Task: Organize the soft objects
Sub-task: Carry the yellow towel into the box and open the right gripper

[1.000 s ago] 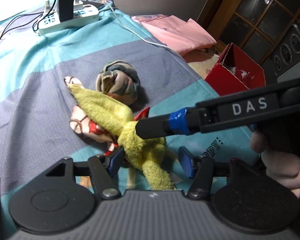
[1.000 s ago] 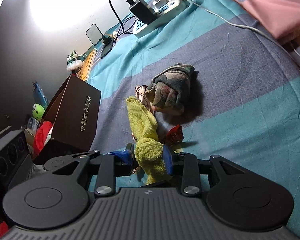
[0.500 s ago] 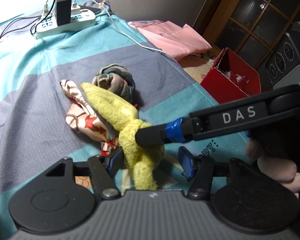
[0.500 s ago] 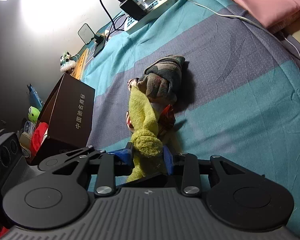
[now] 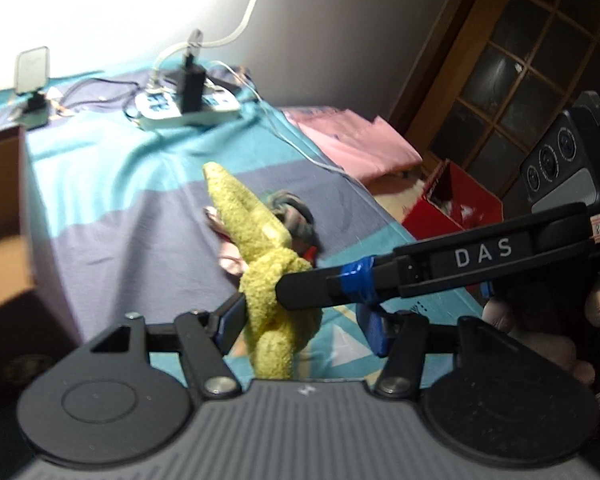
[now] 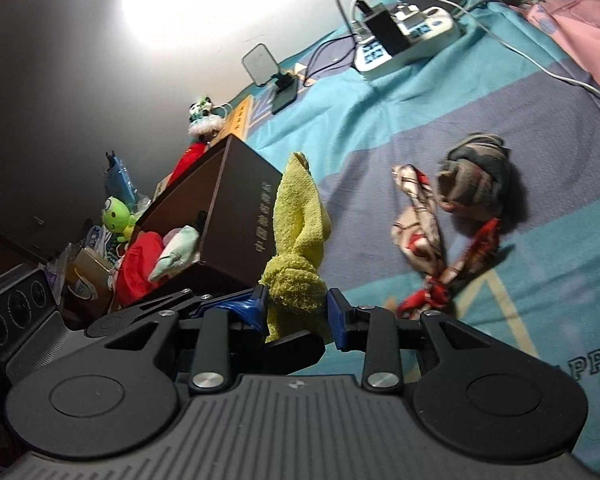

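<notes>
Risk: yellow towel, clear of the bed, clamped in right gripper jaws, left gripper jaws apart around its tail; loose end may snag brown box.

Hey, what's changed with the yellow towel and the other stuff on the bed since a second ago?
The right gripper, clamped on the yellow towel, has lifted it off the bed and carried it toward the brown box; its far end now hangs free. The left gripper stays open around it. The patterned cloth and camo bundle stay put.
</notes>
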### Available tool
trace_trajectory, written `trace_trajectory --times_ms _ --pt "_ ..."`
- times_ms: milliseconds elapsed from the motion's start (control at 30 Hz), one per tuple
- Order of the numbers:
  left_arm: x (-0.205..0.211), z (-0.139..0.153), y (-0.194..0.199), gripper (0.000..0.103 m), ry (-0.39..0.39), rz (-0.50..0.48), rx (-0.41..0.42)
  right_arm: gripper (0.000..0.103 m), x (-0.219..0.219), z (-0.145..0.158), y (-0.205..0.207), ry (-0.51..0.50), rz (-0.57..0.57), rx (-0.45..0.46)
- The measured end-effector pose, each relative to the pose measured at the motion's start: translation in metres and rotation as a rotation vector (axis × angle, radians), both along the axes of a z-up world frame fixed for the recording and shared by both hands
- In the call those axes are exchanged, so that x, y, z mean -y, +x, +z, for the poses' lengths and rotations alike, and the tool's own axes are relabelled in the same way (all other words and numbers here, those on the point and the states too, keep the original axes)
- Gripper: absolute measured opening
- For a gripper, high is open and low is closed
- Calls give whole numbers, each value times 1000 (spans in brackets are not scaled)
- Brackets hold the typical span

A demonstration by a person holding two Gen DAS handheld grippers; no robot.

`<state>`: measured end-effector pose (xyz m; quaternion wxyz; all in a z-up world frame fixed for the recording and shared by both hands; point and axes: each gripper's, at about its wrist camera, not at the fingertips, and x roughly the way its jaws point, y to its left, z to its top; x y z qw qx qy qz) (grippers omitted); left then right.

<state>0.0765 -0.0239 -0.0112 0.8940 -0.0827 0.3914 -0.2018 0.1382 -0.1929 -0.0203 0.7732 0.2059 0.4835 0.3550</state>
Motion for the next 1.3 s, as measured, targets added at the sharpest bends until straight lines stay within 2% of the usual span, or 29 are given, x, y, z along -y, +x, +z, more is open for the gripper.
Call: trace_trajectory --times_ms 333,567,733,867,1067,1300 --pt "-98 44 -45 58 16 152 120 17 -103 41 -7 71 143 141" --pt "-159 54 -41 58 38 221 166 16 -169 48 6 80 196 211" --pt "-191 42 -14 58 42 239 136 16 -200 40 21 26 191 232" --pt "-209 21 10 58 17 241 68 16 -216 24 34 -41 169 206" --pt "-218 -10 34 58 -16 247 -42 16 -229 5 38 -132 148 187" --pt "-219 -26 44 58 -28 258 -113 14 -236 4 36 -186 166 238"
